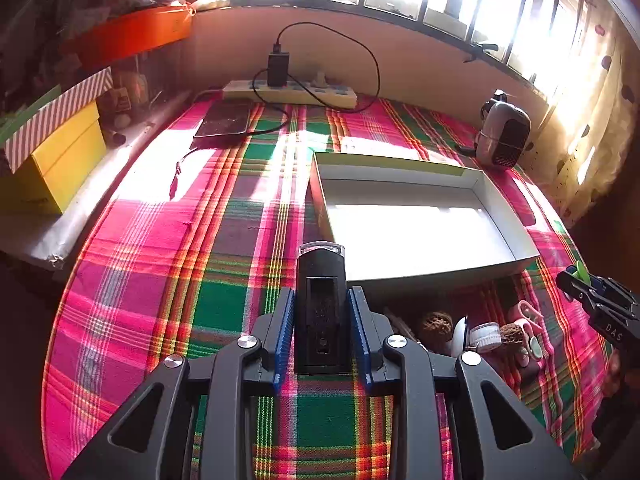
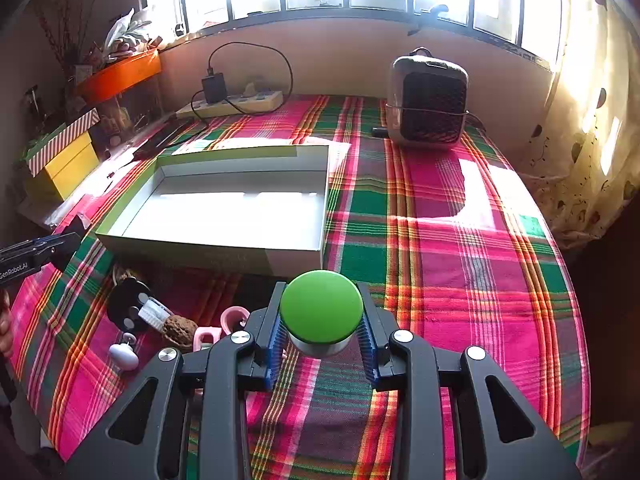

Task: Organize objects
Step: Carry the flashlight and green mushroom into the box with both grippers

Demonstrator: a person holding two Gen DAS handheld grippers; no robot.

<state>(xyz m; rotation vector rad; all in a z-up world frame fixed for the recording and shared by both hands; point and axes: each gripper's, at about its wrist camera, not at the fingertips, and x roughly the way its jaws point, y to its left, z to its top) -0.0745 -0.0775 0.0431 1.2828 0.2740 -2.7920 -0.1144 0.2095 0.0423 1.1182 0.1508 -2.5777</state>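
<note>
My left gripper (image 1: 322, 295) is shut on a black oblong device with a clear front end (image 1: 321, 312), held upright above the plaid cloth. My right gripper (image 2: 321, 292) is shut on a round object with a green dome top and silver base (image 2: 321, 306). An open white box (image 1: 400, 168) (image 2: 208, 252) lies just beyond both grippers, with nothing visible inside. Between the grippers sits a pile of small items: walnuts (image 1: 435, 326) (image 2: 180, 330), a white cap (image 1: 486, 334), pink clips (image 1: 528, 314) (image 2: 234, 316), a black disc (image 2: 128, 304) and a white knob (image 2: 123, 354).
A grey heater (image 2: 428, 100) stands at the back right. A power strip (image 1: 288, 92) with a charger and a dark phone (image 1: 224, 120) lie at the back left. A yellow box (image 1: 60, 160) and an orange planter (image 1: 132, 36) stand along the left side. A curtain hangs at the right.
</note>
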